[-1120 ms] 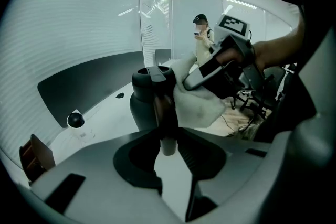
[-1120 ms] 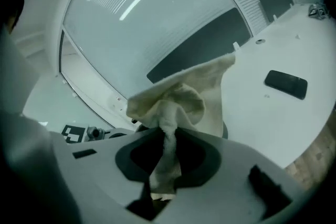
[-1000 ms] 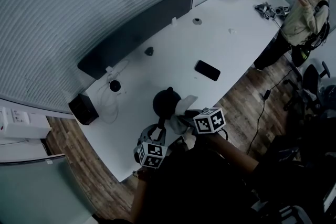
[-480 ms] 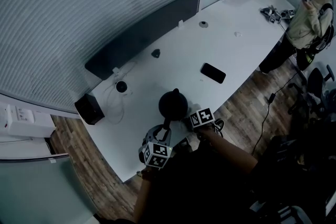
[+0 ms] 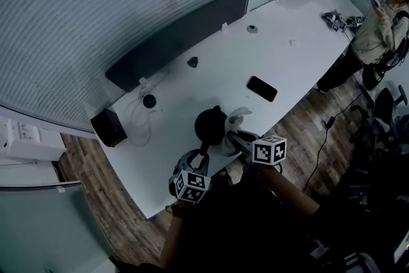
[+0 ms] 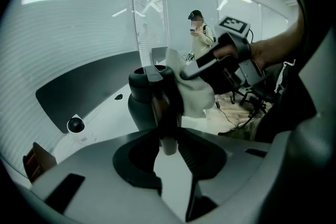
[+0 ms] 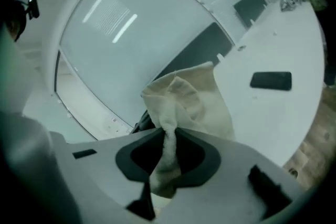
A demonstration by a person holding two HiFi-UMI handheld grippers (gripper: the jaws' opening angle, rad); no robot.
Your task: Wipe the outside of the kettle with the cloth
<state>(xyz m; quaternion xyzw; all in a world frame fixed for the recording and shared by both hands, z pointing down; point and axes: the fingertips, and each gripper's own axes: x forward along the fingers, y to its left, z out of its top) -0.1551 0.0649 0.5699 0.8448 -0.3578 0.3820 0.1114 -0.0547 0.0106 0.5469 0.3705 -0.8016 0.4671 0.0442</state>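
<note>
A dark rounded kettle (image 5: 209, 124) stands near the front edge of the white table (image 5: 281, 61). My left gripper (image 5: 204, 151) is shut on the kettle's handle (image 6: 165, 115), which runs up between the jaws in the left gripper view. A pale cloth (image 5: 236, 117) hangs bunched in my right gripper (image 5: 234, 137), whose jaws are shut on the cloth (image 7: 186, 99). The cloth lies against the kettle's right side (image 6: 197, 94). In the right gripper view only a dark sliver of the kettle (image 7: 142, 122) shows behind the cloth.
A black phone (image 5: 262, 88) lies on the table beyond the kettle. A black box (image 5: 108, 126) and a small round device (image 5: 149, 100) with a cable sit at the left end. A person (image 5: 383, 22) stands at the far right end. Wood floor lies beside the table.
My right gripper went in close to the kettle, then drew back to the right with the cloth, which shows again beside the kettle. The left gripper stayed on the handle.
</note>
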